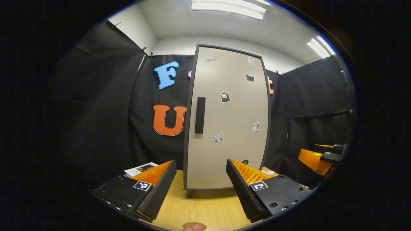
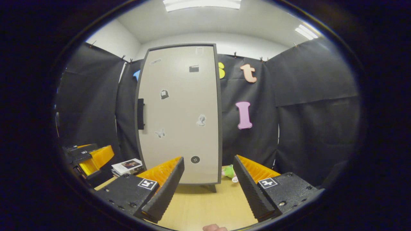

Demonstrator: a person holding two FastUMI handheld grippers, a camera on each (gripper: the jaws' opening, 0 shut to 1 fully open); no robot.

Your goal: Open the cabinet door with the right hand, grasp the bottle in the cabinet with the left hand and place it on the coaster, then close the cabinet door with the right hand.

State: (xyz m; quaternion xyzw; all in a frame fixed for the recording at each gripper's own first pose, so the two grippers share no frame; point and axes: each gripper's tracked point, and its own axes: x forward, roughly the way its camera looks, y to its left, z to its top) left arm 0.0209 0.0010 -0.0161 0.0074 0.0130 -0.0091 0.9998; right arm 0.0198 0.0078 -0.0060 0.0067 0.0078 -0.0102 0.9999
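Note:
A tall beige cabinet point(image 1: 229, 118) with a dark frame stands on the wooden table, its door closed and dotted with stickers. A black vertical handle point(image 1: 199, 115) sits on the door's left side. In the right gripper view the same cabinet point(image 2: 181, 112) stands ahead and to the left, its handle point(image 2: 140, 114) at its left edge. My left gripper point(image 1: 201, 189) is open, short of the cabinet's foot. My right gripper point(image 2: 208, 186) is open too, with nothing between its fingers. A round brown coaster point(image 1: 194, 226) peeks in at the bottom edge. The closed door hides the cabinet's inside.
A stack of booklets point(image 2: 126, 166) lies on the table point(image 2: 205, 205) left of the cabinet. A small green and pink toy point(image 2: 229, 172) sits by the cabinet's right foot. The other gripper point(image 1: 322, 157) shows at the far right of the left gripper view.

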